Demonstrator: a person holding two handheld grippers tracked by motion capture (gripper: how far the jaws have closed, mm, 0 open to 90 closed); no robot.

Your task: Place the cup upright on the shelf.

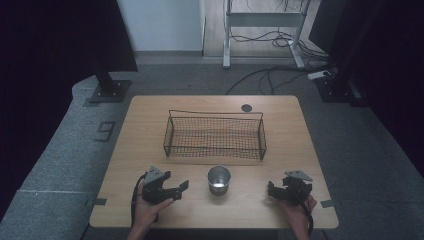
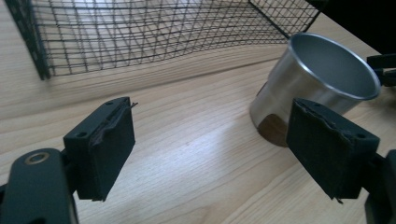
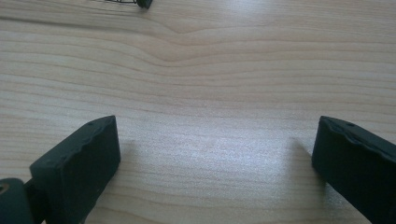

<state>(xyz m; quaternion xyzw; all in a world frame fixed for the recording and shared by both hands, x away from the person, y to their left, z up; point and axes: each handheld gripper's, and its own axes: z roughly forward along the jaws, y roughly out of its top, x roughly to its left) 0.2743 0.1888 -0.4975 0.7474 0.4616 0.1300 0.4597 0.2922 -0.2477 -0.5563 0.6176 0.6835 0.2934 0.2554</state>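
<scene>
Standing upright near the front edge of the wooden table (image 1: 295, 130), the cup (image 1: 219, 179) is a smooth, shiny metal cylinder with a thin rolled rim, just in front of the black wire-mesh basket (image 1: 215, 136). Just to its left, the left gripper (image 1: 176, 189) has its padded black jaws spread wide with nothing between them, the cup beside the far jaw. Well to the cup's right, the right gripper (image 1: 270, 189) also gapes wide over bare wood grain, holding nothing.

Dim high view with dark edges; gripper views brighter, soft glare on the table (image 3: 224, 154), near jaws blurred.
</scene>
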